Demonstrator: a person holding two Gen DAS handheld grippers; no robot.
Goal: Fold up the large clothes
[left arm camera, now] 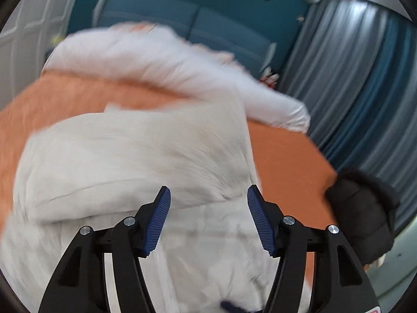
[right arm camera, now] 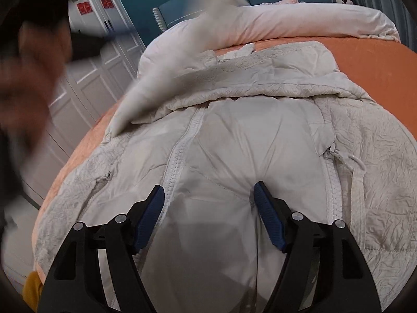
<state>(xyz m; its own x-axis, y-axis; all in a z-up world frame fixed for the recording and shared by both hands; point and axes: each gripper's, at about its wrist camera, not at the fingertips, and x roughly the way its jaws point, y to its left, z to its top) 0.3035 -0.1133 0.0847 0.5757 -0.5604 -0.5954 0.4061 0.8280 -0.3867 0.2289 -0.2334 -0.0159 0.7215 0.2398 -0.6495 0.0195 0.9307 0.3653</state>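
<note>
Both claws are seen with their jaws parted and nothing pinched between the blue pads. On the left gripper (left arm camera: pixel 208 195) the fingers are held apart above a pale grey-white padded coat (left arm camera: pixel 135 161), which is badly smeared by blur in that view; no cloth is caught between the pads. On the right gripper (right arm camera: pixel 208 191) the jaws are likewise spread, the tips lying close over the smooth lining of the coat (right arm camera: pixel 247 135), with the left fingertip just beside a white zipper (right arm camera: pixel 179 154) that runs up the garment; whether the tips touch the fabric cannot be told.

The coat is spread open on an orange bedsheet (right arm camera: pixel 378 60), its crinkled outer shell seen at both sides and a second zipper strip with a drawstring at the right. One sleeve (right arm camera: pixel 146 99) is caught lifted and blurred at the upper left of the right wrist view, beside a blurred hand (right arm camera: pixel 28 78). Beyond the coat a white duvet (right arm camera: pixel 299 20) is bunched along the far side of the bed, in front of a teal padded headboard (left arm camera: pixel 166 13).

At the bed's right edge in the left wrist view a black padded garment (left arm camera: pixel 362 216) is seen, with grey-blue curtains (left arm camera: pixel 365 73) behind it. White panelled wardrobe doors (right arm camera: pixel 104 60) are seen at the left.
</note>
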